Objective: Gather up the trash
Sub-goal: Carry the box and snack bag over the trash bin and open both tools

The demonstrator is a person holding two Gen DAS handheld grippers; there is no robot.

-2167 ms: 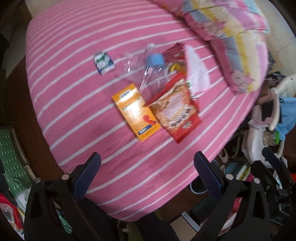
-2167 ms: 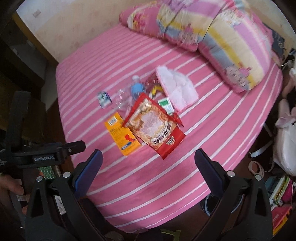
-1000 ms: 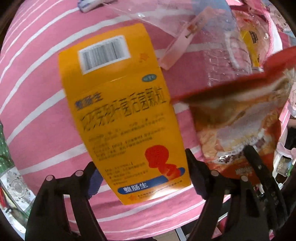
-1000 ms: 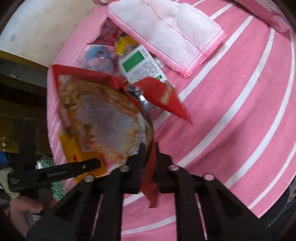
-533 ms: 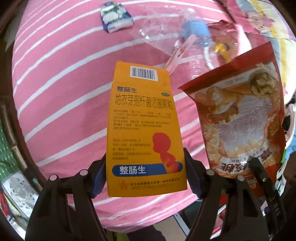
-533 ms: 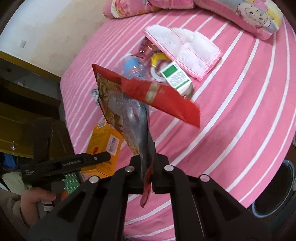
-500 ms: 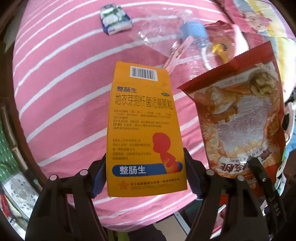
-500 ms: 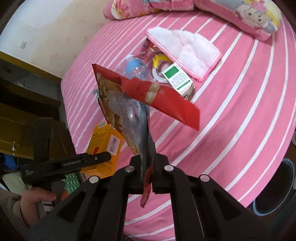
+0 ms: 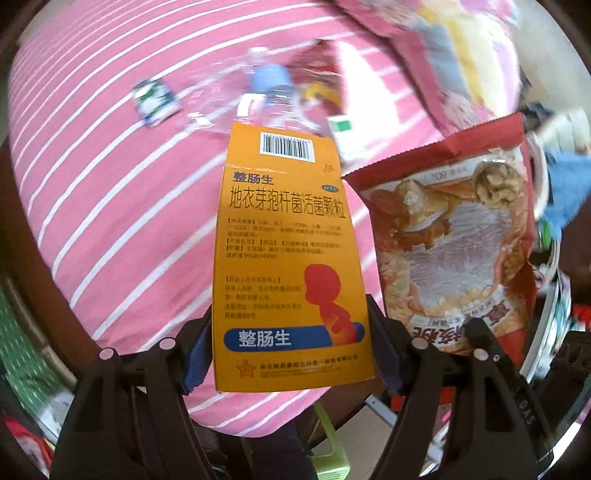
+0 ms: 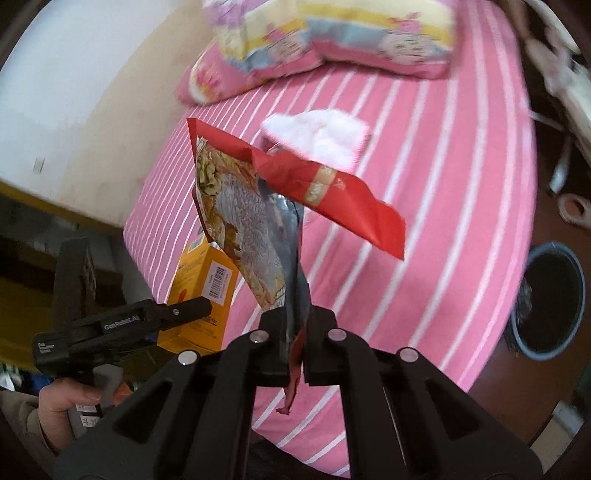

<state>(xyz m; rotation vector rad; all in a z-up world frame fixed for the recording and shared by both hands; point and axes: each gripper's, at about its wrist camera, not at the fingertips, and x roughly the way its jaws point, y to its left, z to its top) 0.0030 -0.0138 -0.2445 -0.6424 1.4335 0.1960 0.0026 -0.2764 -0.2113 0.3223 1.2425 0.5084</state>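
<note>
My left gripper (image 9: 291,339) is shut on an orange medicine box (image 9: 288,258), its blue pads pressing the box's two sides, and the box is lifted above the pink striped bed (image 9: 110,192). My right gripper (image 10: 295,343) is shut on the bottom edge of a red snack bag (image 10: 251,221), which stands up from the jaws well above the bed. The snack bag (image 9: 454,258) hangs just right of the box in the left wrist view. Left on the bed are a clear bottle with a blue cap (image 9: 269,81), a small green-and-white packet (image 9: 153,101) and a green-and-white box (image 9: 343,129).
A white towel (image 10: 321,133) lies on the bed near patterned pillows (image 10: 332,33). A dark round bin (image 10: 550,299) stands on the floor right of the bed. A hand (image 10: 62,402) holds the left gripper at lower left. Clutter crowds the floor beside the bed.
Both grippers have risen from the bed, the left with the orange box, the right with the red snack bag. The bed and the remaining litter now look farther away.
</note>
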